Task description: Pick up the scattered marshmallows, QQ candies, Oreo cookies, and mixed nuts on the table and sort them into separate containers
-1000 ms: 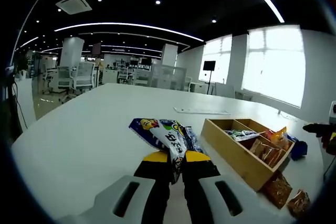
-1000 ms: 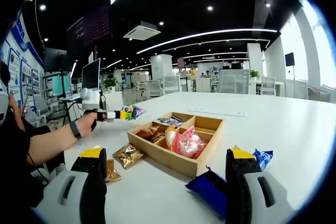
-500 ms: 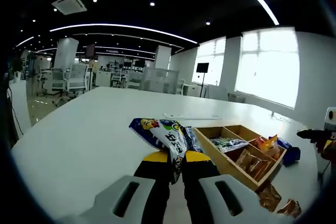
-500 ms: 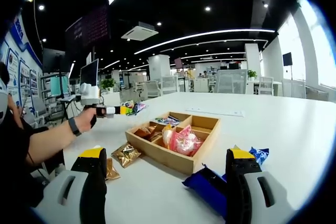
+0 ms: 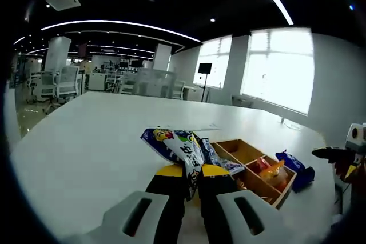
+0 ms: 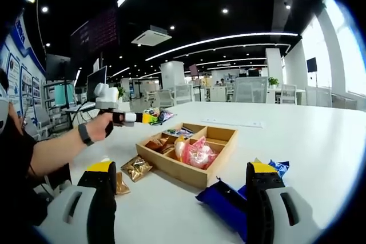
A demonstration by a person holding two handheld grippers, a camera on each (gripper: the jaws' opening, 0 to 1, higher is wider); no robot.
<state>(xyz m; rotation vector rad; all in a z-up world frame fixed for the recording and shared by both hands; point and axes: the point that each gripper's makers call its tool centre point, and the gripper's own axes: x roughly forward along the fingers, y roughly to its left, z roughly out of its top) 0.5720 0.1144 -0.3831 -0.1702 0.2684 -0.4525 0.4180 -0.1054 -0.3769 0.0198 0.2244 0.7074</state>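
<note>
My left gripper (image 5: 191, 173) is shut on a blue and white candy packet (image 5: 182, 148), held up beside the wooden divided tray (image 5: 275, 194). In the right gripper view, a hand holds that left gripper (image 6: 144, 118) with the packet (image 6: 159, 115) just above the tray's (image 6: 183, 174) far left corner. The tray holds a pink marshmallow bag (image 6: 198, 154), brown nut packets and a candy packet in separate compartments. My right gripper (image 6: 180, 195) stands open above the table, with a blue Oreo pack (image 6: 224, 202) lying between its jaws, nearer the right one.
Two gold nut packets (image 6: 137, 168) (image 6: 120, 184) lie on the white table left of the tray. Another blue pack (image 6: 280, 168) lies to the right of the tray. A flat white strip (image 6: 237, 122) rests farther back. Office chairs and desks stand beyond the table.
The left gripper has carried the candy packet to the right, from off to the tray's side up to its far left corner. The right gripper has stayed open in place.
</note>
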